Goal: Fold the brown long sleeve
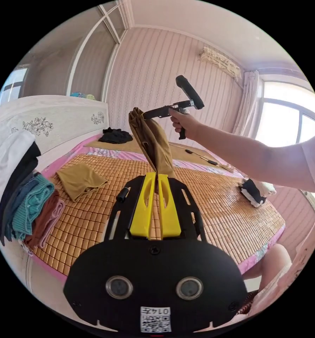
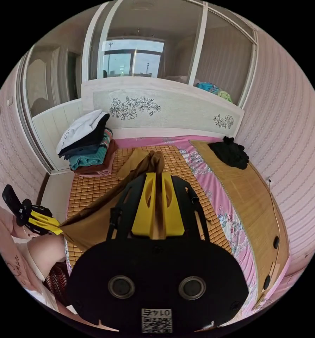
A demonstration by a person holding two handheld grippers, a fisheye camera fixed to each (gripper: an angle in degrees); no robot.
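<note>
Above the bed (image 1: pixel 207 197), my left hand-held gripper (image 1: pixel 159 177) and right hand-held gripper (image 2: pixel 156 181) each clamp the brown long sleeve (image 1: pixel 154 144). Held only by narrow bites toward 12 o'clock, the cloth could slip free or bunch unevenly as I lay it down.

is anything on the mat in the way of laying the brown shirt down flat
Partly. Both grippers, left and right, hold the brown long sleeve up over the bamboo mat. A folded brown garment lies there; the rest looks bare.

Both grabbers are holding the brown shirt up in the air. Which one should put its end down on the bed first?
Probably the left gripper. It holds the brown shirt low, near the bamboo mat, while the right gripper pinches the other end up high. Both are shut on the cloth.
</note>
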